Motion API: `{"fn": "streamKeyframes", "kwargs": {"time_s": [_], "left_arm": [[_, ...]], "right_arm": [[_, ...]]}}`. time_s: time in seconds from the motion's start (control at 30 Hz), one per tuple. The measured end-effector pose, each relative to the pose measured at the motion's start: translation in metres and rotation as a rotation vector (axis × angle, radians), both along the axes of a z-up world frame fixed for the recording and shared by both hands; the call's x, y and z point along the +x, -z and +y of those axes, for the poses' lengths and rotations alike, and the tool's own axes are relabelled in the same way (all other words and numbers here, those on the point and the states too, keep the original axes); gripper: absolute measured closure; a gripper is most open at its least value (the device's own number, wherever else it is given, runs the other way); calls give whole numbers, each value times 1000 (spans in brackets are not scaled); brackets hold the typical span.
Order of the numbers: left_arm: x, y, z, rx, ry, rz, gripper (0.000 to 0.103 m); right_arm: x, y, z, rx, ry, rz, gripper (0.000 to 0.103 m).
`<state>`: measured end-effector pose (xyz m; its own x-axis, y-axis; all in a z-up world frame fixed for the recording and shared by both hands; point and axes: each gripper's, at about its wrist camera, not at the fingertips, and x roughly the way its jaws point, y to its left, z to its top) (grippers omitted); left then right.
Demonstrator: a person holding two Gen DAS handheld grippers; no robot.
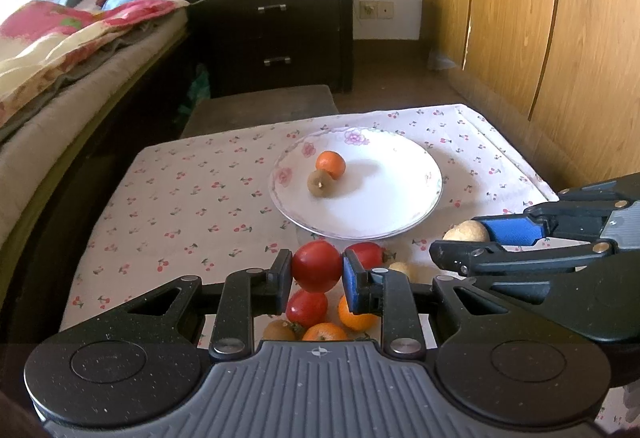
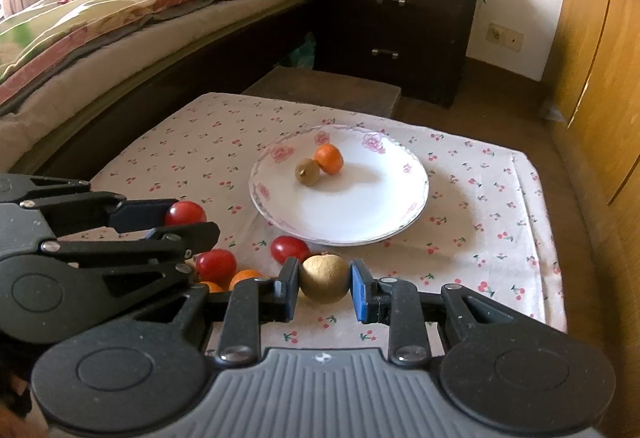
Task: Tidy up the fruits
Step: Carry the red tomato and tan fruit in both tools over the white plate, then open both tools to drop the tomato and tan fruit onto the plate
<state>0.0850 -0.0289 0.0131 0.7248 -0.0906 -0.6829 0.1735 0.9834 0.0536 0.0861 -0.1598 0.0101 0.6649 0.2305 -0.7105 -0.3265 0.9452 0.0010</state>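
My left gripper [image 1: 316, 268] is shut on a red tomato [image 1: 316, 262], just in front of a small pile of tomatoes [image 1: 306, 308], oranges [image 1: 356, 314] and a brown fruit [image 1: 278, 330] on the cherry-print cloth. My right gripper [image 2: 325, 280] is shut on a tan round fruit [image 2: 324, 278]. Each gripper also shows in the other's view: the right gripper [image 1: 460, 240] at the right, the left gripper [image 2: 192, 218] at the left with its tomato [image 2: 185, 213]. Beyond them stands a white flowered plate [image 1: 380, 198] [image 2: 352, 206] holding an orange [image 1: 330, 164] and a brown fruit [image 1: 320, 183].
The cloth-covered table [image 2: 480, 198] is low. A bed [image 1: 60, 58] runs along its left side, and wooden cabinet doors [image 1: 540, 38] along its right. A dark nightstand [image 1: 280, 30] and a brown stool [image 1: 260, 106] stand behind it. Loose tomatoes [image 2: 290, 248] [image 2: 215, 265] lie near the plate's front rim.
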Motion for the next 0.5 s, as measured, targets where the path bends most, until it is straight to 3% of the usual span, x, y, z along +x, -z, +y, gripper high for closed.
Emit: {"fn": "streamKeyframes", "kwargs": {"time_s": [0.5], "left_arm": [[29, 3, -7, -4, 4, 17, 69]], "right_arm": [[30, 0, -9, 33, 46, 2, 74]]}}
